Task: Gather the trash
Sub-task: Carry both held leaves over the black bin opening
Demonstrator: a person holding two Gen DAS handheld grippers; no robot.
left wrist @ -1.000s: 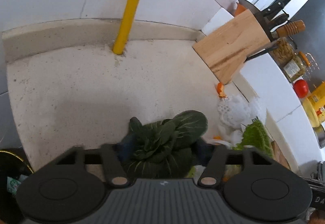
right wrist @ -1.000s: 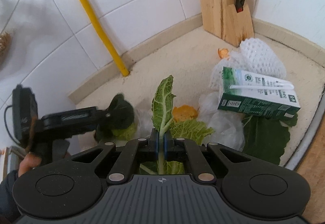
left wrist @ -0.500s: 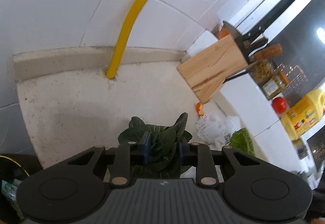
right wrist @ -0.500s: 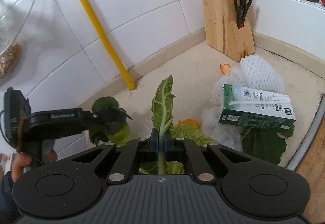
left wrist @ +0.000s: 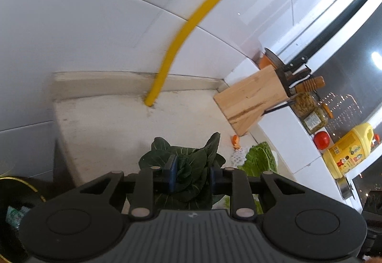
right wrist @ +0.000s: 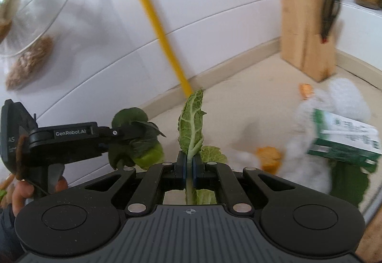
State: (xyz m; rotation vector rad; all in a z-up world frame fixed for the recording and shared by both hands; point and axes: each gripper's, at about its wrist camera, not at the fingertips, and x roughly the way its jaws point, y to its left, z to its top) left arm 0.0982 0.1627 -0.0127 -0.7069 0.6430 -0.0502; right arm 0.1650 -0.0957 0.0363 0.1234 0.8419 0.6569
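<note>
My left gripper (left wrist: 192, 173) is shut on a bunch of dark green leaves (left wrist: 188, 162), lifted clear of the pale counter (left wrist: 114, 124). The right wrist view shows that same left gripper (right wrist: 133, 134) from the side, leaves (right wrist: 136, 141) hanging from it. My right gripper (right wrist: 188, 165) is shut on the stalk of a light green cabbage leaf (right wrist: 192, 129), which stands upright above the jaws. More trash lies on the counter: a green and white carton (right wrist: 346, 136), white foam netting (right wrist: 343, 100), orange peel (right wrist: 268, 158) and a dark leaf (right wrist: 346, 181).
A wooden knife block (left wrist: 253, 100) stands in the corner, beside a yellow pipe (left wrist: 176, 48) running up the tiled wall. Jars, a tomato (left wrist: 321, 140) and a yellow oil bottle (left wrist: 346, 153) sit on the ledge. A dark bin (left wrist: 14, 203) opens at lower left.
The left gripper closed on the dark leaves and lifted them off the counter. The right gripper rose with its cabbage leaf, and both views now look higher at the wall.
</note>
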